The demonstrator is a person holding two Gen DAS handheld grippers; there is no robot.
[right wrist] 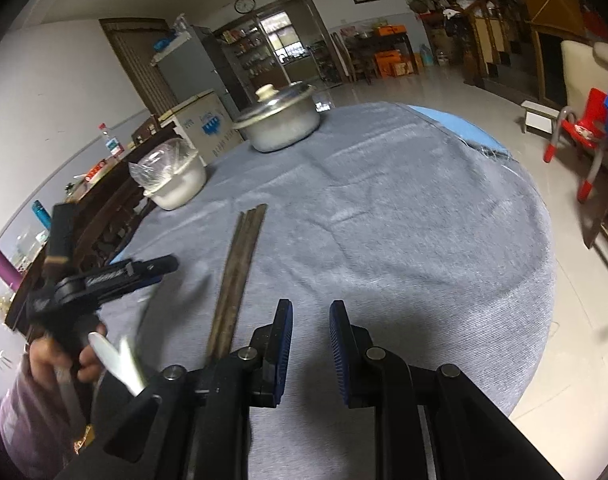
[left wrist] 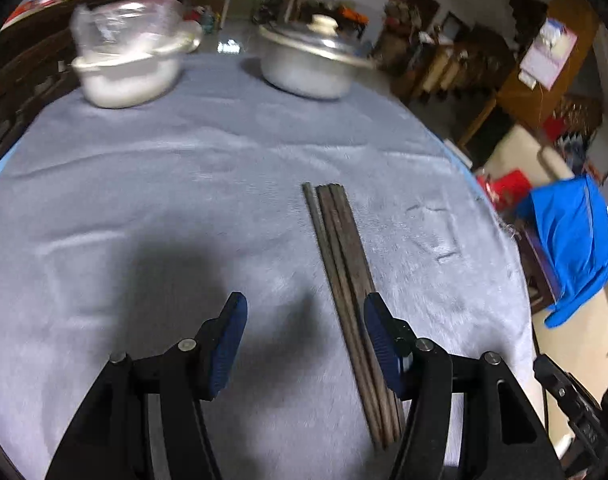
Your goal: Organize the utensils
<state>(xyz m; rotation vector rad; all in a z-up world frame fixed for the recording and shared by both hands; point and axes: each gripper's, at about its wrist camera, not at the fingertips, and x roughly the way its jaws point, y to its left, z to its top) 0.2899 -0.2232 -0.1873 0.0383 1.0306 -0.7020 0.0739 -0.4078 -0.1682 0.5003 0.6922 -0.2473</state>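
The chopsticks (left wrist: 346, 280) lie bundled on the tabletop (left wrist: 163, 200), just inside the left gripper (left wrist: 306, 338), spread wide and empty. The right gripper (right wrist: 311, 346) is apart, empty. Thin, stiff, light sticks roll easily; pinching mid-length looks safest

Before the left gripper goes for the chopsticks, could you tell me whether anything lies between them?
Nothing visible does. The left gripper is open over bare tablecloth, and the chopsticks lie together right beside its right-hand finger. The pot and the white bowl stand far off at the table's back.
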